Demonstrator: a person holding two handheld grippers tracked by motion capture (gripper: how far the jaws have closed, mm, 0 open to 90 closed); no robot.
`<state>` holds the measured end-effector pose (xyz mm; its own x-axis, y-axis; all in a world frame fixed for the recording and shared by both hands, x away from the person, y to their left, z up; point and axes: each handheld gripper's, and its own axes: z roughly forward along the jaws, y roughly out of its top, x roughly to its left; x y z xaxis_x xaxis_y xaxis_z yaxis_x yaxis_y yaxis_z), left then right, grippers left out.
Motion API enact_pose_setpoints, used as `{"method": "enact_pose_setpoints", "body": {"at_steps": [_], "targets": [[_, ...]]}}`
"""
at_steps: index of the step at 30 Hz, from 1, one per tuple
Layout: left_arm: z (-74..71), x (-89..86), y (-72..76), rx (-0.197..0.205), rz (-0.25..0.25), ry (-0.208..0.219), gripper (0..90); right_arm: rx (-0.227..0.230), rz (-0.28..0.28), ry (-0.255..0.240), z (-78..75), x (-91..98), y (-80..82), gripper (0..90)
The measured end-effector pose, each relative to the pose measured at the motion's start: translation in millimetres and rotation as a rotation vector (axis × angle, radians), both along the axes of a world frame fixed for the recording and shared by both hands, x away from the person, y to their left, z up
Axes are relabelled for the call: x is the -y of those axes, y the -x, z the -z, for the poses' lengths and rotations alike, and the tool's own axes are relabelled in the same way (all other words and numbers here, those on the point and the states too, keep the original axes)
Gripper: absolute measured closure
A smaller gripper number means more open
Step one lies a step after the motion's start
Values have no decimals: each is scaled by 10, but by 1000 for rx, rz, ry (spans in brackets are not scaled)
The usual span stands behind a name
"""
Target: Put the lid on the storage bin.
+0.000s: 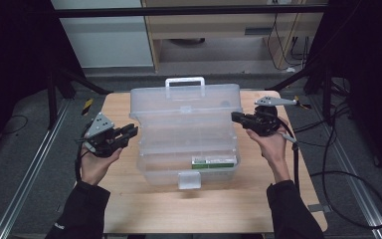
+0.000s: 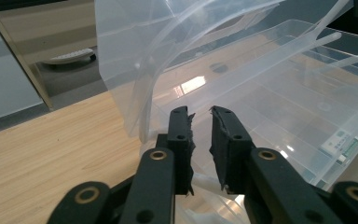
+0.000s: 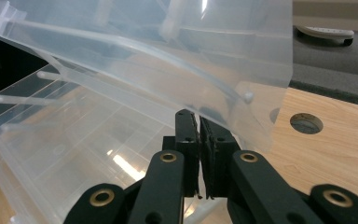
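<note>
Your left claw (image 1: pixel 131 131) sits just off the left end of the clear plastic toolbox (image 1: pixel 186 134). In the left gripper view its jaws stand a little apart with nothing between them; the box's edge lies just ahead of the tips, and you cannot tell from the high view whether they touch it.

Your right claw (image 1: pixel 236 117) is at the opposite end of the box, up near the lid hinge. In the right gripper view its jaws are drawn almost together, with only a thin slit left. The clear wall of the box passes right at the tips, but the plastic is see-through and the tips overlap it, so whether anything is pinched there is hard to make out.

The toolbox rests in the middle of the wooden tabletop (image 1: pixel 129 199), lid (image 1: pixel 186 102) thrown back away from you, with its white handle (image 1: pixel 184 85) at the far side. Its long axis runs from one claw to the other. A tray tier is raised between lid and base. The white latch (image 1: pixel 189 180) faces you.

Near your right claw's side of the base lies a small green-and-white packet (image 1: pixel 214 162); its print is too small to read. Beyond your right claw, a round hole (image 3: pixel 306 123) is cut in the tabletop.
</note>
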<state>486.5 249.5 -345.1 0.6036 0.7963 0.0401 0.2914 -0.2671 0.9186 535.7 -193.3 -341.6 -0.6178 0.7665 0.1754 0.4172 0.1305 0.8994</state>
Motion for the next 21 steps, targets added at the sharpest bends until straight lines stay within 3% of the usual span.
{"method": "enact_pose_setpoints", "body": {"at_steps": [10,21], "targets": [[40,-26,-5,-20,-32,5,880,-5,-27,31,32,-12,112,866],[143,-30,45,-49,-17,-14,889,-16,-39,51,156,108,303,869]]}}
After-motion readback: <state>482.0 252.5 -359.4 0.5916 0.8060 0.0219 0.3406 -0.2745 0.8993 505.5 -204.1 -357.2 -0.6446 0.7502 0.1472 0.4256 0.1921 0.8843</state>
